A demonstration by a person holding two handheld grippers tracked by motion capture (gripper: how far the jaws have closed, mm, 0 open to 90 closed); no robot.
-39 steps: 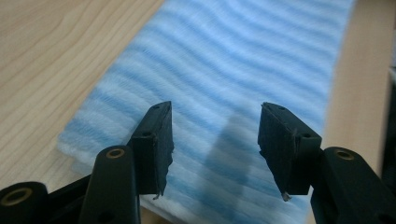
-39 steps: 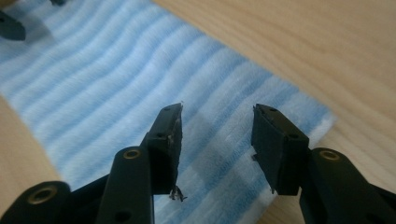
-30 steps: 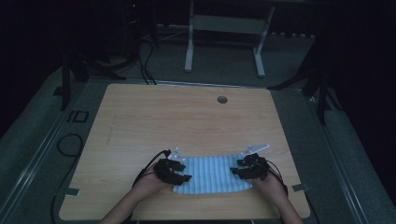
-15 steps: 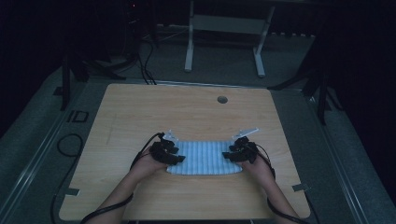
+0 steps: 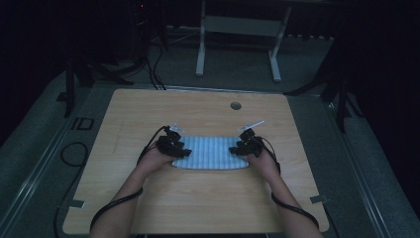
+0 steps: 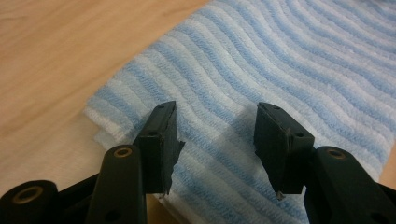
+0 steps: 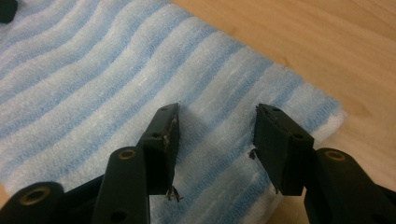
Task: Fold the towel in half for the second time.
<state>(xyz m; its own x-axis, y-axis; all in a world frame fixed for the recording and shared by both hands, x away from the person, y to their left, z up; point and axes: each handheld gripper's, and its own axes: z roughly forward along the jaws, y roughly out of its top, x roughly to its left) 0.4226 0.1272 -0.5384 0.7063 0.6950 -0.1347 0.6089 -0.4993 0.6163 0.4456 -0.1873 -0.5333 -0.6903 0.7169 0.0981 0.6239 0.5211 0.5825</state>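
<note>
Moved: both hands and the folded towel (image 5: 210,152) have travelled away from the table's near edge toward its middle since the earlier high views; the towel now lies flat with a broad band of bare wood in front of it.
Left gripper (image 6: 212,140): jaws stand half apart above the towel's left end, near a corner; pile shows between them and neither pad presses on the cloth, so nothing is held.
Right gripper (image 7: 215,140): jaws likewise half apart over the towel's right end, close to its corner, with only towel surface in the gap and no grip.
Hands: in the high view the left gripper (image 5: 172,144) and right gripper (image 5: 246,144) sit at the two short ends of the towel, forearms coming in from the near edge.
Meaning: judging by this, the towel has been slid into place rather than lifted; the grippers look set either to pinch the end corners for another fold or to let it lie.
Towel: blue and white stripes, at least two layers visible at the left corner, edges fairly square.
Surface: light wood table (image 5: 148,104), with a round cable hole (image 5: 236,105) near the far edge.
Room: dim; a white frame stand (image 5: 237,29) and loose cables (image 5: 153,59) on grey floor beyond the table.
</note>
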